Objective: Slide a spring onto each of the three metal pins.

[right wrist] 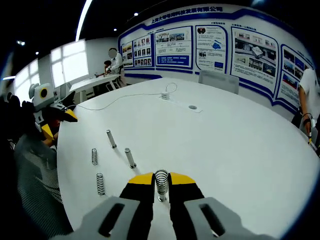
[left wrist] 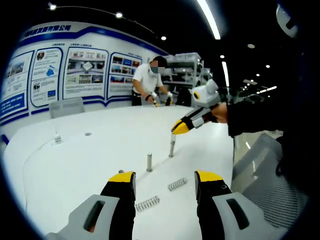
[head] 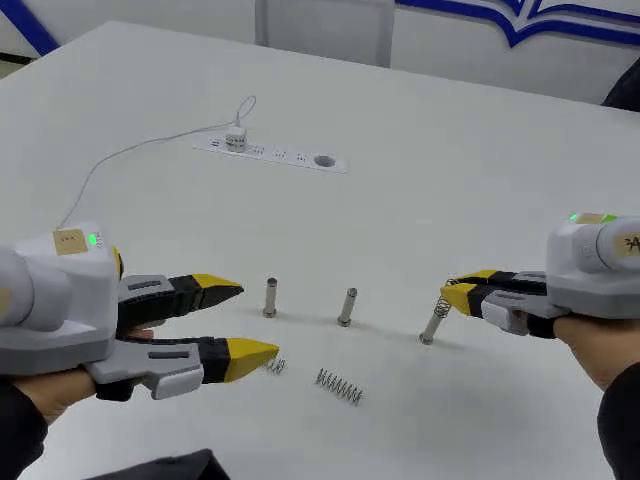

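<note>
Three short metal pins stand upright in a row on the white table: left pin point(head: 270, 297), middle pin point(head: 347, 306), right pin point(head: 432, 324). My right gripper point(head: 452, 296) is shut on a spring point(right wrist: 161, 181), held upright at the top of the right pin point(right wrist: 161, 198). Two loose springs lie in front of the pins, one point(head: 273, 365) by my left gripper's lower tip and one point(head: 339, 386) further right. My left gripper point(head: 252, 320) is open and holds nothing. From its own view point(left wrist: 165, 179), both loose springs point(left wrist: 147, 203) point(left wrist: 177, 184) lie just ahead.
A white power strip point(head: 272, 153) with a plug and a thin cable lies at the back of the table. A grey chair point(head: 325, 25) stands behind the far edge. A person point(left wrist: 147, 82) works at another table far off.
</note>
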`<move>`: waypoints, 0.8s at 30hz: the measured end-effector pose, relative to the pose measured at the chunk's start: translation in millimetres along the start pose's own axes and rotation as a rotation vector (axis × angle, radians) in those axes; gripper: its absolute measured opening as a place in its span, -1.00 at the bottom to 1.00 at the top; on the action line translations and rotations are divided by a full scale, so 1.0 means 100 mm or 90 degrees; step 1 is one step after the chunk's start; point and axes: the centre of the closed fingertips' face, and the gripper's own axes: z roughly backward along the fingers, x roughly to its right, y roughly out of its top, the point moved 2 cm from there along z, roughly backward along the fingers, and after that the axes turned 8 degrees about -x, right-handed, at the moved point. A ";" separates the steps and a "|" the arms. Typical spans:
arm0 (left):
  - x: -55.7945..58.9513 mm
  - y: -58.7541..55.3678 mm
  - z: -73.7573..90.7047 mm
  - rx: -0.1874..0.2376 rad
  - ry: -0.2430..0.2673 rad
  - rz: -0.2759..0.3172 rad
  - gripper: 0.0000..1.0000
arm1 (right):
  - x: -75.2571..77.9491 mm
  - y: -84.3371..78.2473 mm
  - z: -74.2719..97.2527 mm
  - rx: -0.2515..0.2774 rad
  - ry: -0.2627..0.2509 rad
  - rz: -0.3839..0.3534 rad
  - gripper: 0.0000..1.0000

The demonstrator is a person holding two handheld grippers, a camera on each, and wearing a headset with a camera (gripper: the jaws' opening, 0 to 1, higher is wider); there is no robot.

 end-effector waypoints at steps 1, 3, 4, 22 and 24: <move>0.00 0.00 0.00 -0.001 -0.001 0.000 -0.02 | 0.00 -0.01 -0.01 0.000 0.001 -0.002 -0.76; 0.01 -0.01 -0.01 -0.003 -0.002 0.001 -0.02 | 0.01 -0.04 -0.05 -0.001 0.001 -0.007 -0.76; 0.01 -0.01 -0.01 -0.003 -0.002 0.001 -0.02 | 0.01 -0.06 -0.06 -0.002 0.001 -0.008 -0.76; 0.04 -0.05 -0.05 -0.011 -0.009 0.001 -0.03 | 0.13 -0.40 -0.36 -0.047 -0.009 -0.028 -0.76; 0.04 -0.04 -0.05 -0.011 -0.009 0.001 -0.03 | 0.12 -0.42 -0.36 -0.052 -0.009 -0.025 -0.76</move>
